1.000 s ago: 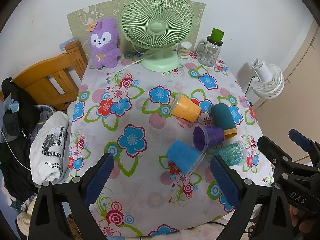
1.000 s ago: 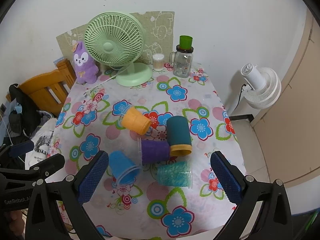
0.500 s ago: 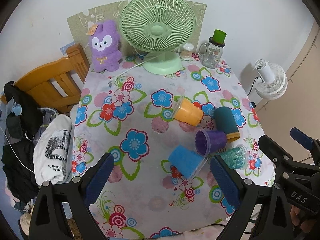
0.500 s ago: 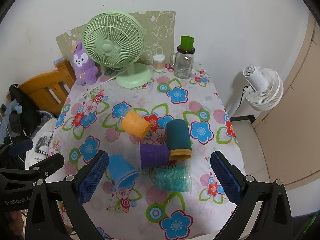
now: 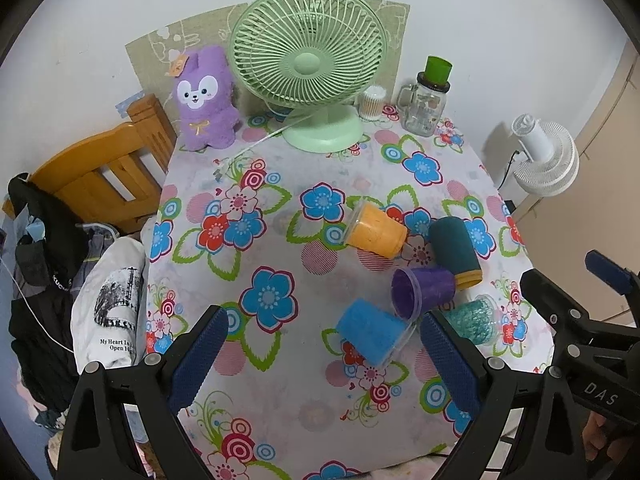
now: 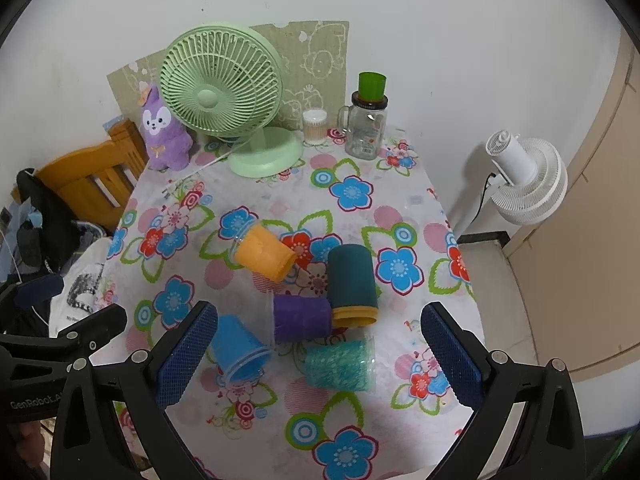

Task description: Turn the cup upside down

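Several cups lie on their sides on the flowered tablecloth [image 5: 280, 380]: an orange cup [image 5: 376, 230] [image 6: 264, 254], a dark teal cup with an orange rim [image 5: 454, 248] [image 6: 352, 280], a purple cup [image 5: 422, 292] [image 6: 300, 318], a blue cup [image 5: 372, 336] [image 6: 238, 348] and a green sparkly cup [image 5: 472, 320] [image 6: 340, 362]. My left gripper [image 5: 320, 360] is open and empty, above the table's near side. My right gripper [image 6: 320, 360] is open and empty, above the cups.
A green desk fan [image 5: 308, 60], a purple plush toy [image 5: 204, 100], a glass jar with a green lid [image 5: 428, 100] and a cotton swab tub [image 5: 372, 102] stand at the back. A wooden chair [image 5: 100, 176] with clothes is at left, a white fan [image 5: 544, 160] at right.
Both grippers have drawn back and up a little from the table, so the cups look smaller. Both stay open. No cup has moved.
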The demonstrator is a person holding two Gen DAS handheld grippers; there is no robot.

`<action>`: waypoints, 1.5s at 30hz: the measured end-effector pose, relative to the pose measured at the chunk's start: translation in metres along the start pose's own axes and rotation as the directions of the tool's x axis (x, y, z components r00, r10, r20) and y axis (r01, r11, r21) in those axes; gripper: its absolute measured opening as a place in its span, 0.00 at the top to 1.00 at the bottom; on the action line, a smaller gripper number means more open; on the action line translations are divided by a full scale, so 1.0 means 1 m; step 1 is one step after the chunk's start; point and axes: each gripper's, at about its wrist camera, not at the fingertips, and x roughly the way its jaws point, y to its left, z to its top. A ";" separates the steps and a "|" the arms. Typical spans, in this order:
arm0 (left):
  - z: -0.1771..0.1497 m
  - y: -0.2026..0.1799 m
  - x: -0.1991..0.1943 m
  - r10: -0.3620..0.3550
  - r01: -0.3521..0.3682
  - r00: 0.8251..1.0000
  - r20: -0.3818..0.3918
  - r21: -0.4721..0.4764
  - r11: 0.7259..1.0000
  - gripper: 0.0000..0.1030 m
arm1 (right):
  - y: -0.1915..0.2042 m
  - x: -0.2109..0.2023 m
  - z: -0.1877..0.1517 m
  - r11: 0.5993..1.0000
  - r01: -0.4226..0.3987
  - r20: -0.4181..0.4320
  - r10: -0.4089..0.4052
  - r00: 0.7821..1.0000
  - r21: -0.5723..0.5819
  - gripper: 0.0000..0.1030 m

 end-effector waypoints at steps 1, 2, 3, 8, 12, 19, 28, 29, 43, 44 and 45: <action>0.002 -0.002 0.003 0.004 -0.004 1.000 -0.004 0.003 1.000 0.05 | -0.001 0.003 0.002 1.000 0.003 -0.005 -0.003 1.000 -0.004 0.00; 0.004 -0.003 0.006 0.004 -0.004 1.000 -0.010 0.005 1.000 0.05 | -0.002 0.006 0.004 1.000 0.005 -0.011 -0.005 1.000 -0.006 0.00; 0.006 -0.005 0.008 0.002 -0.002 1.000 -0.017 0.008 1.000 0.05 | -0.003 0.009 0.006 1.000 0.005 -0.016 -0.005 1.000 -0.008 0.00; 0.021 -0.016 0.031 0.001 0.001 0.999 -0.055 0.028 1.000 0.05 | -0.014 0.029 0.019 1.000 0.003 -0.047 -0.004 0.999 -0.009 0.00; 0.036 -0.025 0.059 -0.010 0.013 0.997 -0.081 0.041 0.999 0.05 | -0.028 0.053 0.031 1.000 -0.004 -0.075 0.004 0.997 0.008 0.00; 0.057 -0.044 0.109 -0.012 0.022 0.991 -0.136 0.075 0.997 0.05 | -0.049 0.101 0.048 0.999 -0.001 -0.118 0.005 0.993 0.041 0.00; 0.070 -0.067 0.173 -0.007 0.038 0.977 -0.213 0.142 0.989 0.05 | -0.069 0.156 0.051 0.997 0.009 -0.195 0.006 0.981 0.072 0.00; 0.071 -0.069 0.181 -0.007 0.041 0.975 -0.222 0.149 0.988 0.05 | -0.071 0.162 0.051 0.997 0.010 -0.201 0.006 0.980 0.076 0.00; 0.074 -0.077 0.246 0.014 0.038 0.955 -0.297 0.170 0.985 0.15 | -0.077 0.212 0.041 0.995 0.019 -0.288 0.011 0.958 0.102 0.00; 0.074 -0.077 0.247 0.013 0.039 0.955 -0.296 0.169 0.985 0.15 | -0.077 0.214 0.040 0.995 0.020 -0.291 0.011 0.957 0.103 0.00; 0.075 -0.076 0.247 0.008 0.042 0.957 -0.289 0.168 0.985 0.16 | -0.077 0.215 0.039 0.994 0.020 -0.293 0.011 0.956 0.103 0.00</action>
